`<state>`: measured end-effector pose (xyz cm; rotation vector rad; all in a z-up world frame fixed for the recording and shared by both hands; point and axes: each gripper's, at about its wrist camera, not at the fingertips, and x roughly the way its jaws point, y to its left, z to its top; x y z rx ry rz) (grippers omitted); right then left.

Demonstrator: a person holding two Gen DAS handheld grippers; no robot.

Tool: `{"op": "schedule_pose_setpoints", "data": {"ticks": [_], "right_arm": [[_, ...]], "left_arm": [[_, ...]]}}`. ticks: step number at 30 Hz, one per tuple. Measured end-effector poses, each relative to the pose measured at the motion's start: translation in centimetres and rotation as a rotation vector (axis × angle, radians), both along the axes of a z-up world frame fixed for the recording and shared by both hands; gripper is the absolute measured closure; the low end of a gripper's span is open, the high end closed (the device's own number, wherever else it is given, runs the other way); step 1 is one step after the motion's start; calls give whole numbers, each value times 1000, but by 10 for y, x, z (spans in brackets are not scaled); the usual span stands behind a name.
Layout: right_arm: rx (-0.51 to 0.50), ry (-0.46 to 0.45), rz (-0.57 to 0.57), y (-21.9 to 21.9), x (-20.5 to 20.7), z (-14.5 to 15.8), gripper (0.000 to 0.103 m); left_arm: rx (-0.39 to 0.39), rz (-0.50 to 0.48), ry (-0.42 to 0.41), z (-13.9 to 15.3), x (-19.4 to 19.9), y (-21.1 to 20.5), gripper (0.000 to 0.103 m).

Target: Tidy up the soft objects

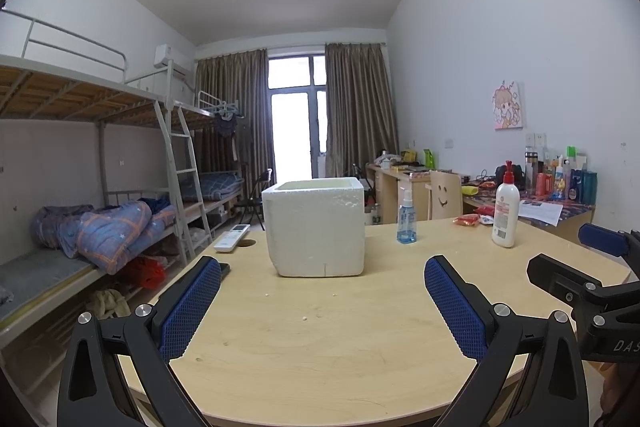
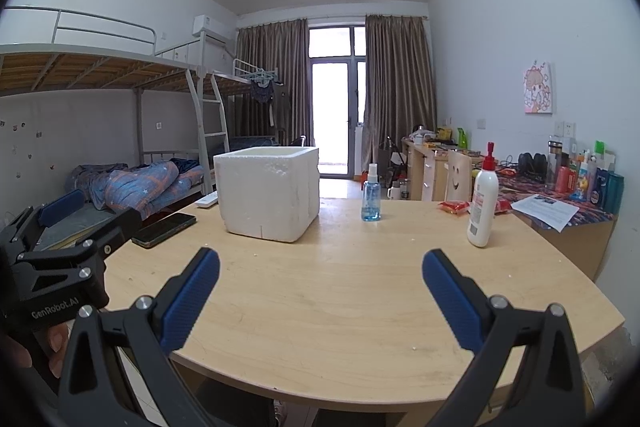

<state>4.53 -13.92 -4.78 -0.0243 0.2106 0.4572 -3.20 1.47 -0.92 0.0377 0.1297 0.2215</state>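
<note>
A white foam box with an open top stands on the wooden table; it also shows in the right wrist view. Its inside is hidden. My left gripper is open and empty, held above the table's near part, short of the box. My right gripper is open and empty, beside the left one, above the table's near edge. Each gripper shows at the edge of the other's view: the right gripper and the left gripper.
A blue spray bottle and a white lotion bottle stand right of the box. Red snack packets lie behind. A phone and white remote lie left. Bunk beds stand left, a cluttered desk right.
</note>
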Motion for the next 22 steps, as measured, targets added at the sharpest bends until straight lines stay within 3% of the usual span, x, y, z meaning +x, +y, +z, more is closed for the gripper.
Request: {"op": "schedule_pose_setpoints", "data": {"ticks": [22], "right_arm": [[-2,9,-2,-1,1,-2,0]], "left_arm": [[9,-7,2,-2,2,-2,1]]}}
